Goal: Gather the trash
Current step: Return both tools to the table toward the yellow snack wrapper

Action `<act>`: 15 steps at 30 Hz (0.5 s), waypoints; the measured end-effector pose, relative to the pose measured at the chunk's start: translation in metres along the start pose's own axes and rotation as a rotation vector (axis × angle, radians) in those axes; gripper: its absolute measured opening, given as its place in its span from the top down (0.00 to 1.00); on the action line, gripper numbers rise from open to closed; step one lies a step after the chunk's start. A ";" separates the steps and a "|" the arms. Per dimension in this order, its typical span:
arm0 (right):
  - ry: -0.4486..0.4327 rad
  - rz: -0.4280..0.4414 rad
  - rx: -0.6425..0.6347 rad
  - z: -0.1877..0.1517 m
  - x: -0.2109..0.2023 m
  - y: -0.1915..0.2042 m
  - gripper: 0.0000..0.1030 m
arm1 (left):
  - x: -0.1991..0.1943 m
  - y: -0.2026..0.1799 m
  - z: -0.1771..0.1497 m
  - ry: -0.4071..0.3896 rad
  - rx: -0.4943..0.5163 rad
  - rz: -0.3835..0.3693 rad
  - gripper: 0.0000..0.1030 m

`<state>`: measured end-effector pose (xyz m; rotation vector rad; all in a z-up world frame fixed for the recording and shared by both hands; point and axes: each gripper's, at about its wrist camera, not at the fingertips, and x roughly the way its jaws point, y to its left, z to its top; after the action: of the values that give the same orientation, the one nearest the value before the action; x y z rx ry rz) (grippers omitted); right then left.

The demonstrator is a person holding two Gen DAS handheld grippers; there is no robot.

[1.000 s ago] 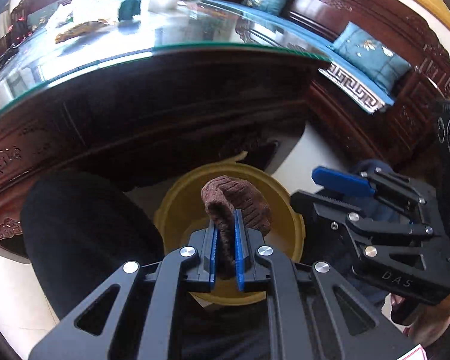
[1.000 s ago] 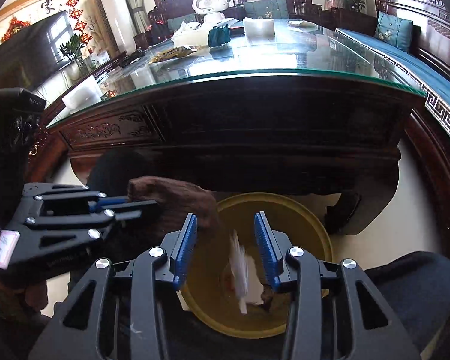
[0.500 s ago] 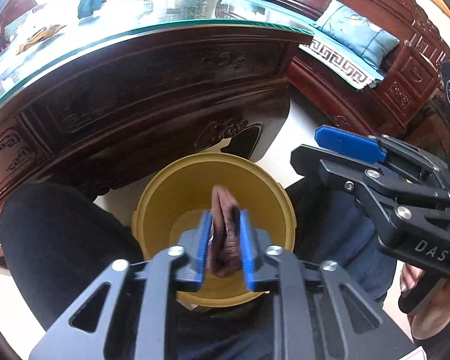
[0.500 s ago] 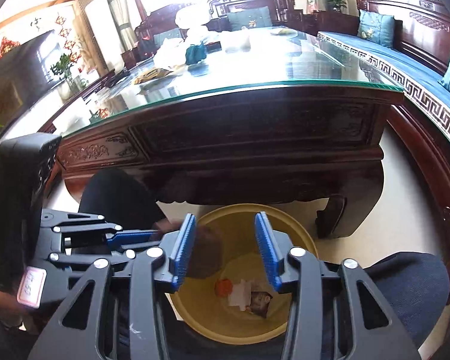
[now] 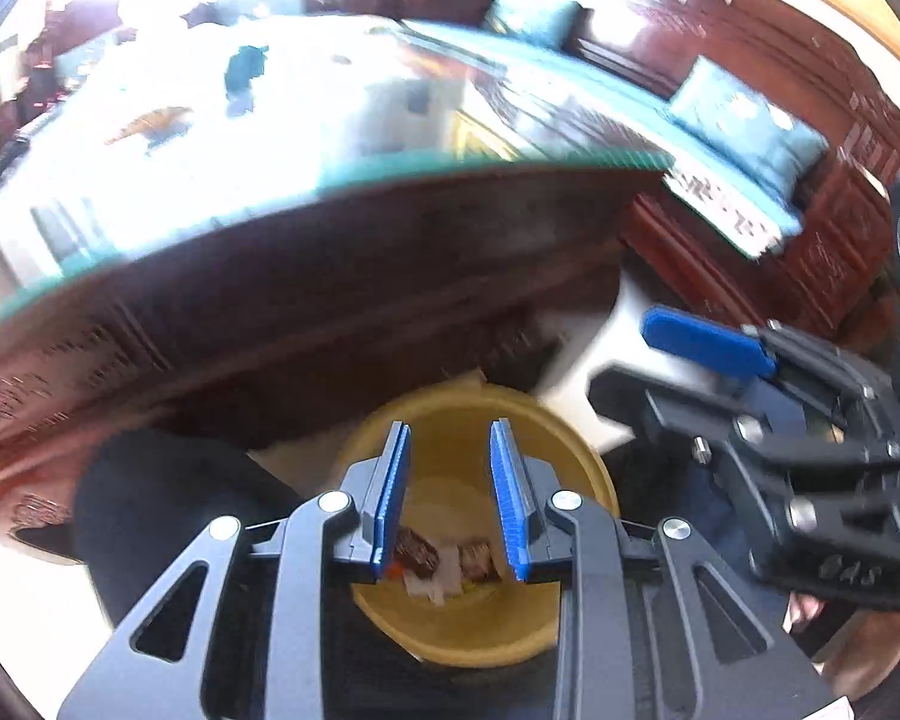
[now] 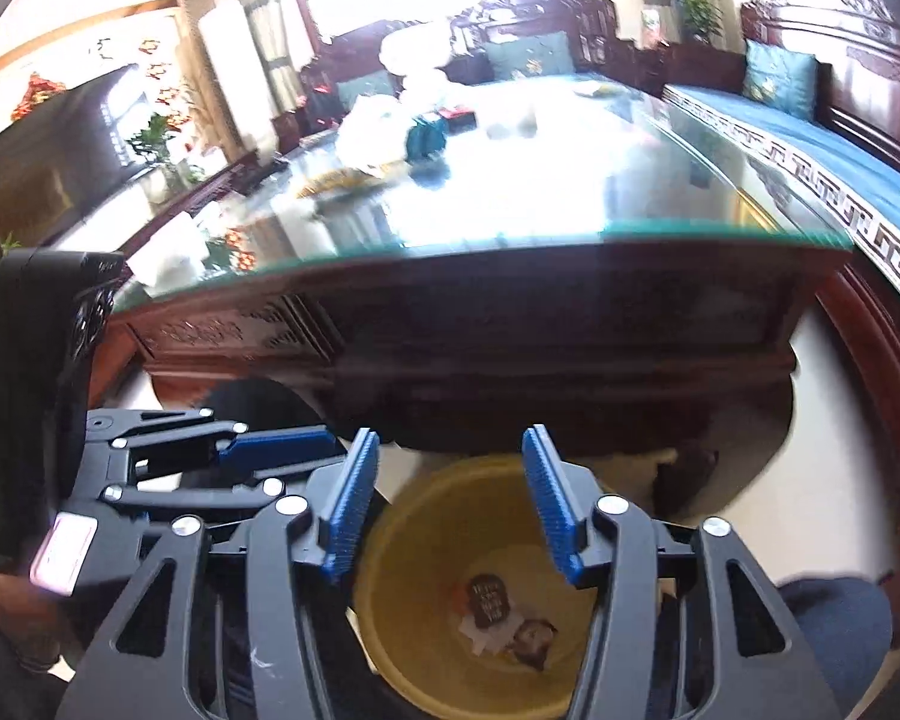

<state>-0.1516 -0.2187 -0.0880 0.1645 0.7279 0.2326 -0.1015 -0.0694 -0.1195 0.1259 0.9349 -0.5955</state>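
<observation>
A yellow bin (image 5: 468, 624) stands on the floor between a person's knees. In it lie a brown knitted piece (image 5: 417, 552), white paper (image 5: 444, 573) and other scraps. My left gripper (image 5: 450, 456) hangs open above the bin with nothing between its blue pads. In the right wrist view the bin (image 6: 414, 618) holds the brown piece (image 6: 489, 600). The right gripper (image 6: 450, 474) is over it, jaws opening, nothing between them. Each gripper shows in the other's view: the right gripper (image 5: 621, 354) at right, the left gripper (image 6: 282, 450) at left.
A dark carved table with a glass top (image 6: 570, 240) rises just behind the bin. On it lie white tissues (image 6: 372, 132), a teal object (image 6: 426, 135) and a yellowish wrapper (image 6: 342, 180). A wooden sofa with blue cushions (image 6: 774, 78) runs along the right. Dark trouser legs (image 5: 150, 510) flank the bin.
The left jaws opened and the brown knitted piece fell from them into the bin. The right jaws spread wider. Both grippers rose, so more of the table top shows.
</observation>
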 end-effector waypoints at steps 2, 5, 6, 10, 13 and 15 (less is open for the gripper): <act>-0.029 0.019 -0.019 0.016 0.001 0.007 0.42 | -0.011 0.013 0.014 -0.046 -0.024 0.042 0.71; -0.071 0.025 -0.037 0.043 0.005 0.017 0.32 | -0.028 0.034 0.035 -0.106 -0.070 0.084 0.66; -0.088 0.032 -0.040 0.053 0.006 0.020 0.30 | -0.033 0.040 0.041 -0.124 -0.082 0.094 0.62; -0.148 0.035 -0.076 0.087 0.010 0.035 0.15 | -0.051 0.063 0.066 -0.200 -0.131 0.144 0.52; -0.196 0.017 -0.110 0.111 0.017 0.045 0.12 | -0.057 0.078 0.082 -0.234 -0.164 0.159 0.44; -0.212 0.009 -0.113 0.124 0.025 0.048 0.09 | -0.058 0.089 0.092 -0.254 -0.192 0.173 0.33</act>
<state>-0.0572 -0.1745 -0.0015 0.0828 0.5024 0.2600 -0.0137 -0.0026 -0.0320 -0.0405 0.7208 -0.3494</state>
